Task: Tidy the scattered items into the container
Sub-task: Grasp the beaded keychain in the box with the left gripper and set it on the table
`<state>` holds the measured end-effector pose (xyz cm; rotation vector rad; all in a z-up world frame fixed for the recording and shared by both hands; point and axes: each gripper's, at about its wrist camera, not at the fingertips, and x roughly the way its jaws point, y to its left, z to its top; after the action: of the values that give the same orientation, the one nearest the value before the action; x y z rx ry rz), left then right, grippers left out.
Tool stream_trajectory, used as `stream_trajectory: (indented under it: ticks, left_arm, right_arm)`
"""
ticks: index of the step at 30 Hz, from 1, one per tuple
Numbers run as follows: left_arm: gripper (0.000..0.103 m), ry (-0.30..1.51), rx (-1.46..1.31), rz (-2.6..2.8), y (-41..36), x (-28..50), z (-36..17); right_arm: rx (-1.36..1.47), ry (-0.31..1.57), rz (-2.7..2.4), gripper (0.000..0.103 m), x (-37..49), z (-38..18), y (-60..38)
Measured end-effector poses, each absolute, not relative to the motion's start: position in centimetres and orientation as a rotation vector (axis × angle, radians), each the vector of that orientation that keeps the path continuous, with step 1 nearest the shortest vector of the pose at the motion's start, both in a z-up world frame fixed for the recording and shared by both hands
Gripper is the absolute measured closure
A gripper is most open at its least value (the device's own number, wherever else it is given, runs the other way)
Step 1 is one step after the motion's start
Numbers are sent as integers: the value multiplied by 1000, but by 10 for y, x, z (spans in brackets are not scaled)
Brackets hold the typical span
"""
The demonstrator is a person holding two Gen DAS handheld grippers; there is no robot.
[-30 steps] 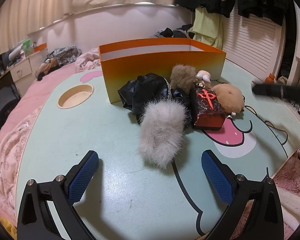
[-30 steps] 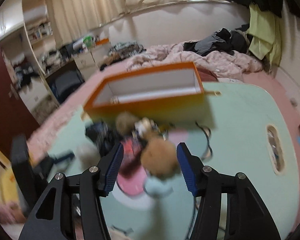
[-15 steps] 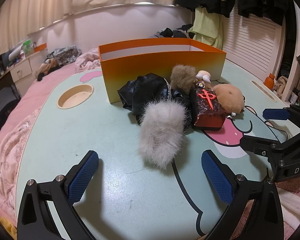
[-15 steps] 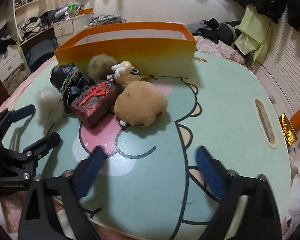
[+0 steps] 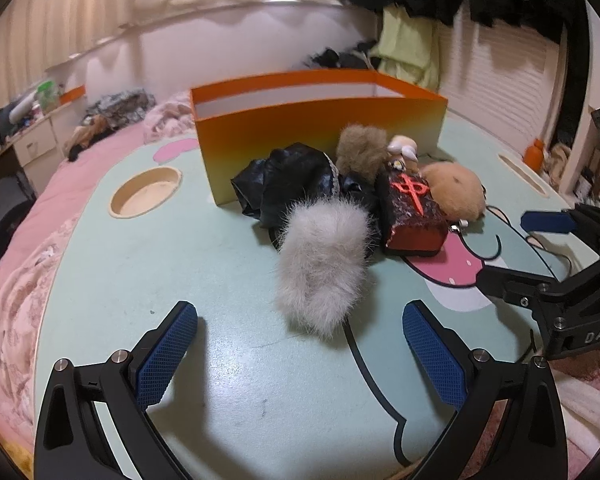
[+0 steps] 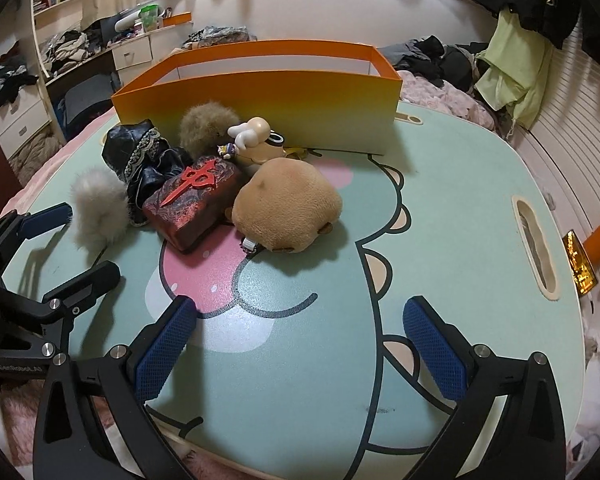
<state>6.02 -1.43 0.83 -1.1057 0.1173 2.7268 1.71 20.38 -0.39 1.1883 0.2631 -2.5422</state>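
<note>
Orange cardboard box (image 6: 260,96) stands open at my mint cartoon-print table's (image 6: 440,208) far side, clutter heaped against its front: black shiny cloth (image 5: 292,176), tan plush ball (image 6: 288,204), dark red patterned block (image 6: 196,200), grey fur pompom (image 5: 324,264). My left gripper (image 5: 300,352) and right gripper (image 6: 300,348) both gape wide, empty.

Two fur pompoms (image 5: 320,268) (image 5: 362,146), one orange box (image 5: 320,128), one tan plush (image 6: 288,204), one red block (image 6: 194,200), one black cloth (image 5: 292,180).
</note>
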Motion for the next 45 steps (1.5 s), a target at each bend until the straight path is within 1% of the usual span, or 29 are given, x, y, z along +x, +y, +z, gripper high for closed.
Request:
stream_trajectory:
  ticks: [1, 4, 6, 9, 11, 12, 15, 17, 18, 19, 21, 23, 26, 28, 30, 31, 38, 39, 40, 41, 43, 45]
  left_arm:
    - [5, 104, -1090, 2733, -17, 59, 16]
    - [5, 23, -923, 2818, -31, 58, 57]
    - [5, 9, -862, 2826, -36, 49, 84]
    - [6, -13, -894, 2820, -39, 19, 113]
    - [7, -45, -960, 2764, -39, -4, 122]
    - [8, -63, -1008, 2724, -38, -18, 124]
    - [18, -70, -1156, 2634, -34, -52, 120]
    - [22, -21, -1257, 2583, -29, -75, 116]
    - [26, 17, -1301, 2568, -27, -84, 112]
    - [35, 58, -1346, 2556, -25, -92, 108]
    - [45, 127, -1436, 2534, -22, -106, 100]
    - [47, 178, -1507, 2498, -19, -117, 92]
    - [56, 247, -1603, 2473, -17, -133, 82]
    - [68, 288, -1644, 2458, -14, -141, 76]
    - [75, 306, -1683, 2439, -13, -147, 69]
    - [77, 317, -1703, 2436, -12, -150, 66]
    - [78, 427, -1766, 2446, -4, -152, 49]
    - [81, 440, -1765, 2449, -3, -151, 49]
    - [91, 447, -1769, 2446, -1, -151, 47]
    - [94, 460, -1775, 2447, -1, -150, 45]
    - [96, 510, -1760, 2468, 1, -151, 43]
    - [96, 519, -1754, 2467, 1, -151, 43]
  right_arm:
    - [1189, 261, -2541, 0, 17, -4, 204]
    - [1187, 261, -2541, 0, 16, -4, 204]
    - [1186, 260, -2541, 0, 16, -4, 203]
    - [1183, 262, -2540, 0, 15, -4, 202]
    - [1182, 261, -2538, 0, 15, -4, 203]
    - [1180, 261, -2537, 0, 14, -4, 203]
    - [1175, 261, -2536, 0, 15, -4, 203]
    - [1174, 262, -2536, 0, 15, -4, 203]
    - [1173, 262, -2536, 0, 15, -5, 203]
    - [1172, 262, -2535, 0, 15, -5, 203]
    - [1169, 262, -2535, 0, 15, -5, 203]
    - [1167, 262, -2536, 0, 16, -5, 203]
    - [1166, 262, -2536, 0, 16, -5, 203]
    - [1164, 261, -2535, 0, 16, -5, 204]
    - [1161, 261, -2535, 0, 16, -5, 204]
    - [1160, 261, -2535, 0, 16, -5, 204]
    - [1159, 261, -2535, 0, 16, -4, 204]
    - [1158, 262, -2536, 0, 17, -4, 204]
    - [1158, 262, -2536, 0, 17, -4, 203]
    - [1158, 261, -2536, 0, 16, -4, 203]
    - [1158, 262, -2536, 0, 17, -4, 203]
    - [1158, 262, -2536, 0, 17, -4, 203]
